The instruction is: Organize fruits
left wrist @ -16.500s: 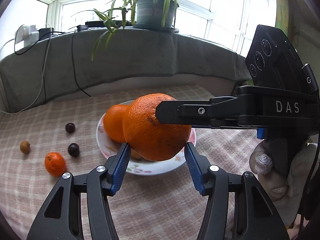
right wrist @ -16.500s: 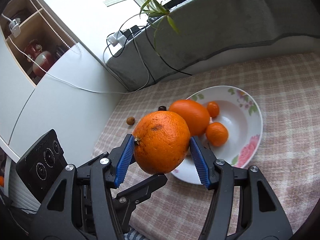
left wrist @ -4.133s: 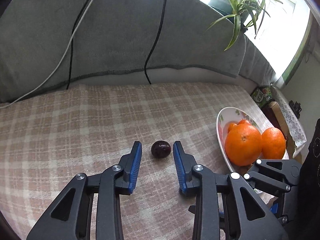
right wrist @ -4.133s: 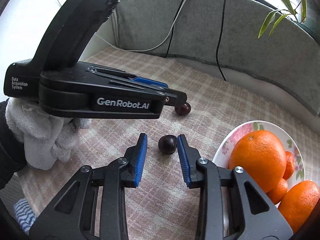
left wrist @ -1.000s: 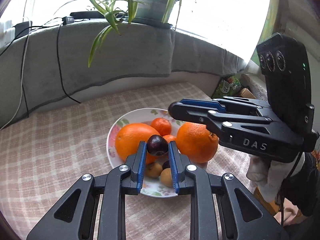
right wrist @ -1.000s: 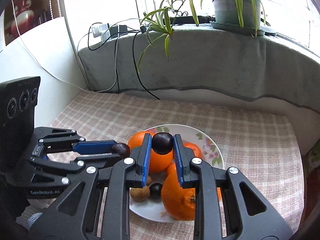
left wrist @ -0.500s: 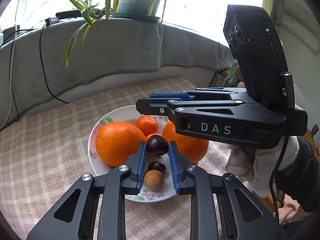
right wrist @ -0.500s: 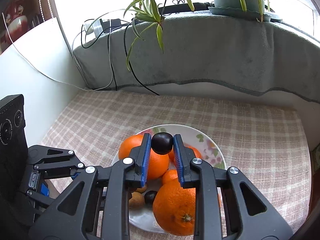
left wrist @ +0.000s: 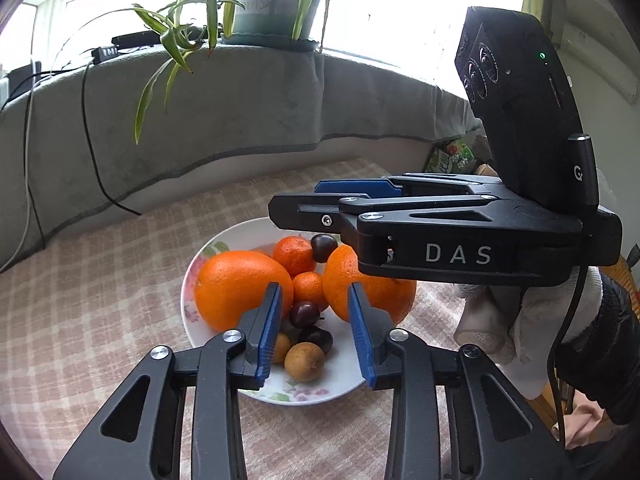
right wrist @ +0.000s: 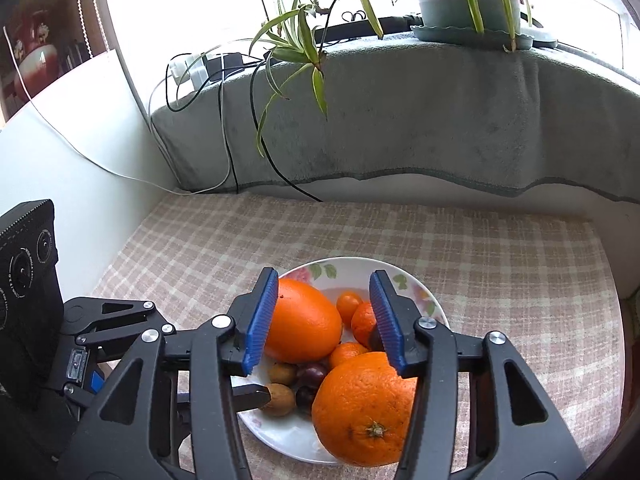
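Note:
A white flowered plate [left wrist: 192,320] [right wrist: 424,300] holds two big oranges [left wrist: 240,286] [right wrist: 360,404], small tangerines [left wrist: 294,254], dark plums [left wrist: 305,314] and brown kiwis [left wrist: 306,360]. My left gripper [left wrist: 314,332] is open and empty just above the plate's near side. My right gripper [right wrist: 324,316] is open and empty above the plate; in the left wrist view it reaches in from the right [left wrist: 312,206]. A dark plum [left wrist: 323,247] lies on the fruit under its tip.
The plate stands on a checked tablecloth [right wrist: 500,264]. A grey cloth-covered sill [right wrist: 400,120] runs along the back with a potted plant [left wrist: 272,4] and hanging cables [right wrist: 224,128]. A white wall [right wrist: 80,152] is at the left.
Both grippers have opened and let go of their plums, which now lie among the fruit on the plate.

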The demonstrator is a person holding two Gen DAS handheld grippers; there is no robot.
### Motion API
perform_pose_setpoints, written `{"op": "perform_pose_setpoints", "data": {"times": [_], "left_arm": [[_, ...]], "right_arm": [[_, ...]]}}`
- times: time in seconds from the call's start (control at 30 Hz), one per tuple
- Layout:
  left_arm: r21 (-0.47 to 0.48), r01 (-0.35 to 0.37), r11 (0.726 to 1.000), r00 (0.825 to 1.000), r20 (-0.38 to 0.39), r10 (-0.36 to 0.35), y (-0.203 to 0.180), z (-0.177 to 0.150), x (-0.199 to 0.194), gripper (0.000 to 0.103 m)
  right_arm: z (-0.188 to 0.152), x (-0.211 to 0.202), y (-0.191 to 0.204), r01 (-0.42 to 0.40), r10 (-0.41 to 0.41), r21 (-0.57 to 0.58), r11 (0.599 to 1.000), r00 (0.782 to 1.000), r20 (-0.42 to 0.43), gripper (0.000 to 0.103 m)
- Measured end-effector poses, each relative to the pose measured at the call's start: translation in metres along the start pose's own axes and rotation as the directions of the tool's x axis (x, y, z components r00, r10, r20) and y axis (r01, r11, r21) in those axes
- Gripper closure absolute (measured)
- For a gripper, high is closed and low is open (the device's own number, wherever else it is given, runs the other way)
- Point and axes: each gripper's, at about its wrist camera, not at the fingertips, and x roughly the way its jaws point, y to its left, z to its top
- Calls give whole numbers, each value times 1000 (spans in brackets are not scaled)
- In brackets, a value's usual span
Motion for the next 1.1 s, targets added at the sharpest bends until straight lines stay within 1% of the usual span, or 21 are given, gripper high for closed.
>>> {"op": "perform_pose_setpoints", "data": {"times": [0.07, 0.1, 0.13, 0.2, 0.3, 0.37, 0.43, 0.47, 0.5, 0.57, 0.67, 0.77, 0.83, 0.9, 1.1], "left_arm": [[-1, -4, 1000, 1000, 9, 4, 0, 0, -3, 57], [-2, -4, 1000, 1000, 11, 4, 0, 0, -4, 57], [-4, -6, 1000, 1000, 15, 6, 0, 0, -5, 57], [-4, -12, 1000, 1000, 20, 12, 0, 0, -7, 51], [0, -25, 1000, 999, 24, 25, -2, 0, -9, 47], [-2, -31, 1000, 999, 26, 31, -3, -1, -11, 42], [-1, -37, 999, 999, 29, 37, -4, -1, -13, 42], [-2, -42, 999, 999, 30, 42, -4, -1, -13, 41], [-3, -47, 999, 998, 29, 47, -4, -1, -14, 36], [-9, -63, 998, 998, 31, 63, -5, -1, -16, 31], [-15, -77, 997, 996, 35, 78, -6, -2, -21, 31], [-25, -103, 994, 994, 44, 104, -7, -5, -28, 25], [-37, -119, 992, 991, 51, 121, -7, -6, -33, 24], [-48, -150, 987, 986, 61, 153, -8, -9, -39, 24], [-64, -220, 973, 970, 95, 225, -11, -18, -55, 22]], "right_arm": [[0, -3, 0, 5, -5, 2, 1000, 1000, 6, 46], [-1, -6, 1, 6, -6, 3, 1000, 1000, 13, 40], [-2, -8, 2, 6, -6, 3, 1000, 1000, 18, 36], [-3, -11, 3, 6, -6, 3, 1000, 1000, 27, 33], [-4, -17, 6, 7, -7, 2, 1000, 999, 36, 31], [-5, -20, 7, 13, -13, 1, 1000, 999, 45, 27], [-5, -25, 7, 17, -18, 4, 1000, 998, 59, 19], [-6, -27, 7, 17, -17, 7, 1000, 998, 64, 18], [-6, -29, 7, 16, -17, 10, 1000, 998, 67, 17], [-6, -32, 7, 19, -20, 15, 1000, 998, 66, 16], [-9, -37, 7, 31, -33, 26, 999, 997, 65, 14], [-13, -46, 8, 36, -39, 35, 999, 996, 81, 13], [-15, -53, 9, 48, -51, 34, 998, 994, 97, 10], [-18, -61, 11, 61, -64, 29, 998, 991, 117, 8], [-26, -81, 21, 91, -92, 17, 996, 983, 160, 8]]}}
